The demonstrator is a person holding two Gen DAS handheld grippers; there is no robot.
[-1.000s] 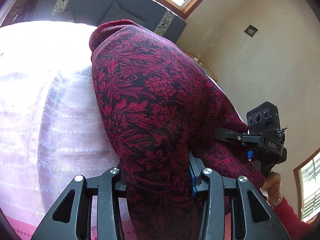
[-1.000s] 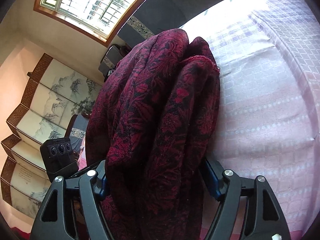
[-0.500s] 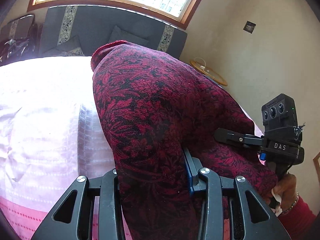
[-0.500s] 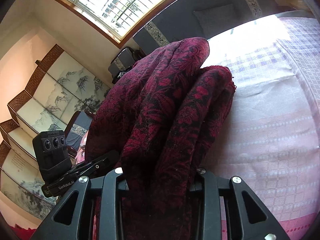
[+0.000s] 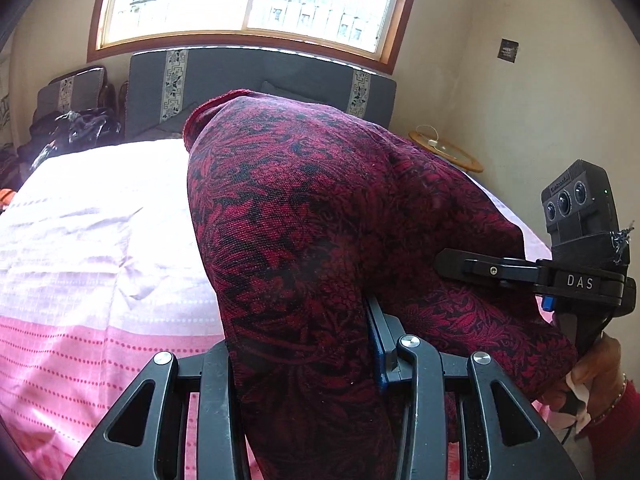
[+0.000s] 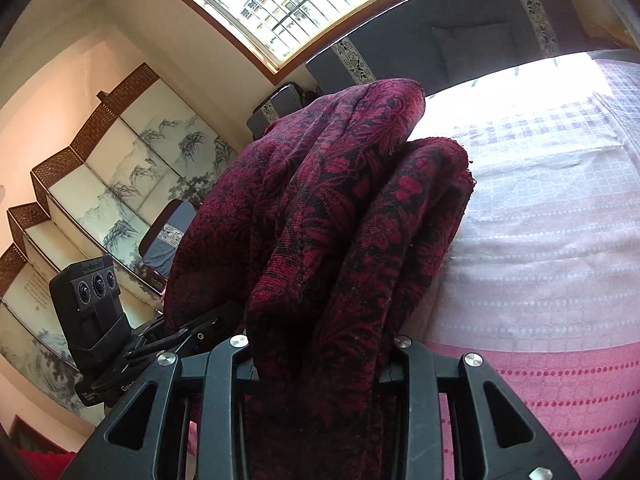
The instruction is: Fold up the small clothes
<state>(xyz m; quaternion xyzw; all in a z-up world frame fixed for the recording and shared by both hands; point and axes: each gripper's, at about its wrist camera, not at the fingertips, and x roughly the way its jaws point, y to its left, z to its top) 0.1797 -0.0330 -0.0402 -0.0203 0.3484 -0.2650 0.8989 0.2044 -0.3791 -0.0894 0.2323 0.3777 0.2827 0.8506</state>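
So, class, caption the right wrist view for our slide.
Right gripper clamps a bunched red-and-black garment above the pink bedspread.

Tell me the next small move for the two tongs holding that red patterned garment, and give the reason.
Probably lower both tongs toward the pink and white woven bedspread. The dark red floral knit garment is clamped in the left tongs and the right tongs, bunched and hanging, so it likely needs laying flat before the next fold.

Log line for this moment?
left hand-held gripper: shut on red garment | right hand-held gripper: shut on red garment | garment: lifted over bed
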